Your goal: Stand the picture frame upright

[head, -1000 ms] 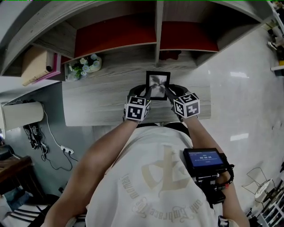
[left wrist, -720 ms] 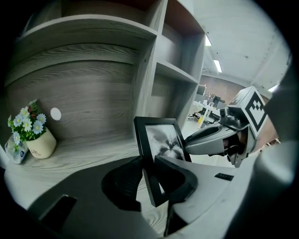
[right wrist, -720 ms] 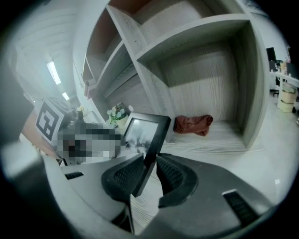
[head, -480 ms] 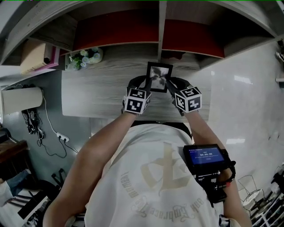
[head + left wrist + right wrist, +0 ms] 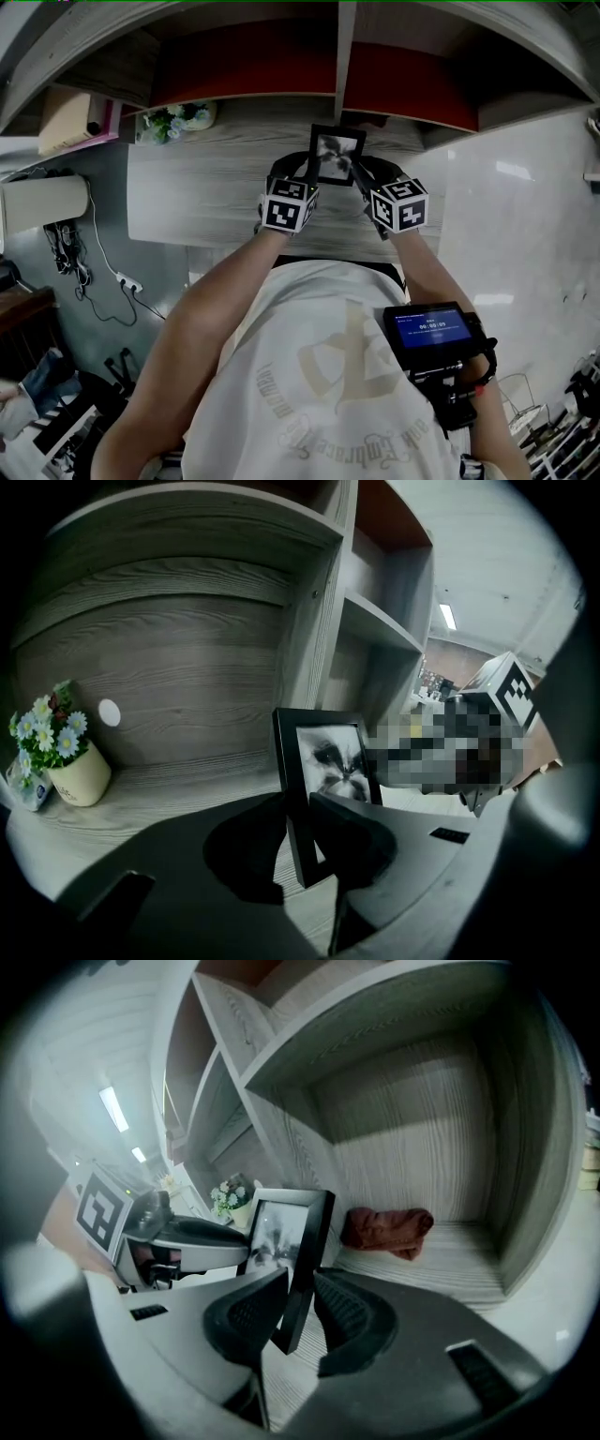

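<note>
Frame (image 5: 337,156) stands near upright on the worktop (image 5: 206,202), picture side facing the person, just in front of the shelf (image 5: 343,47) divider. Can't tell if its bottom edge touches the wood.

Left gripper (image 5: 302,180) is at the frame's left side. In the left gripper view the jaws of the left gripper (image 5: 305,846) are clenched on the lower left edge of the frame (image 5: 323,761), one jaw in front and one behind.

Right gripper (image 5: 361,183) is at the frame's right side. In the right gripper view the jaws of the right gripper (image 5: 295,1321) are grasping the frame (image 5: 292,1241) near its lower right corner, ribbed pads on both faces.

Both marker cubes sit close together, just below the frame in the head view.

Flowers (image 5: 178,120) in a small pot sit on the worktop at far left, well apart from the frame; also seen in the left gripper view (image 5: 61,752) and, behind the frame, in the right gripper view (image 5: 228,1198).

A red cloth (image 5: 386,1228) lies crumpled in the lower shelf bay right of the divider, behind the frame.

A lit screen (image 5: 429,330) hangs at the person's right hip.
</note>
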Demonstrator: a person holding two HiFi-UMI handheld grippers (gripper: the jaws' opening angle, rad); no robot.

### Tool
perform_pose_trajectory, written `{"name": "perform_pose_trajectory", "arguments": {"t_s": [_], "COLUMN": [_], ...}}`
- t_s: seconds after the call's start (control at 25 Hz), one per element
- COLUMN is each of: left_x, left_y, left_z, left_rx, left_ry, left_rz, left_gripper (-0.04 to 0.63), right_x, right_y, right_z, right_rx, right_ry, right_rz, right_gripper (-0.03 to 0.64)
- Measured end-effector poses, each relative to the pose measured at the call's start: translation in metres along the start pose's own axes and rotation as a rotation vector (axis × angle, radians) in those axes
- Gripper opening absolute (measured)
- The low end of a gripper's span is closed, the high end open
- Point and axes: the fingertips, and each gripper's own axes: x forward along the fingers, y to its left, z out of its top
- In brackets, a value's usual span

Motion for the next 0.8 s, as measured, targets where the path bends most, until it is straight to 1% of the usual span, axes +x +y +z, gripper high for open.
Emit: {"name": "perform_pose_trajectory", "arguments": {"t_s": [0.2, 0.44, 0.8], "left_x": [0.006, 0.011, 0.019], "left_y": [0.003, 0.004, 0.008], "left_z": [-0.003, 0.002, -0.002], "left_rx": [-0.004, 0.002, 0.029], "left_ry": [0.013, 0.009, 0.032], "left_rz": [0.008, 0.011, 0.007], "left_gripper": [0.081, 0.08, 0.075], "right_x": [0.003, 0.003, 0.008], "right_y": [-0.002, -0.006, -0.011], "right_z": [0.001, 0.008, 0.014], "right_rx": [-0.003, -0.008, -0.009], "right_ry": [0.008, 0.004, 0.013], "right_rz": [-0.007, -0.018, -0.027], "right_gripper": [0.091, 0.091, 0.091]}}
